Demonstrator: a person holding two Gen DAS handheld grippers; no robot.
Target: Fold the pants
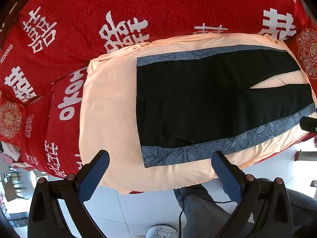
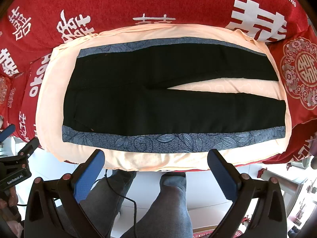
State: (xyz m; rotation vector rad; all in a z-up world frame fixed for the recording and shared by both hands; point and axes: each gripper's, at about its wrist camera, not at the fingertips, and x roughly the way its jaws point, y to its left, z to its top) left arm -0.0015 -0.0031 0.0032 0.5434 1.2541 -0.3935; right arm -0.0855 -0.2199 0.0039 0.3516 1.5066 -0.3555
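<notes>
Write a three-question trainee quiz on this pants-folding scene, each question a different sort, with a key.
1. True or false: the pants lie flat, not yet folded.
2. The left gripper is: A open, B shut on the pants, C out of view.
3. Fill in: the pants rest on a peach ____.

Key: 1 true. 2 A; the right gripper is open too. 3 cloth, over the red bedspread.

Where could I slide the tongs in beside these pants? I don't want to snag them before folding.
Bare peach cloth lies past the waistband of the pants, again along the near edge below the blue side stripe, and as a narrow wedge between the two legs. The cuff end is tighter, crowded by the red cushion.
</notes>
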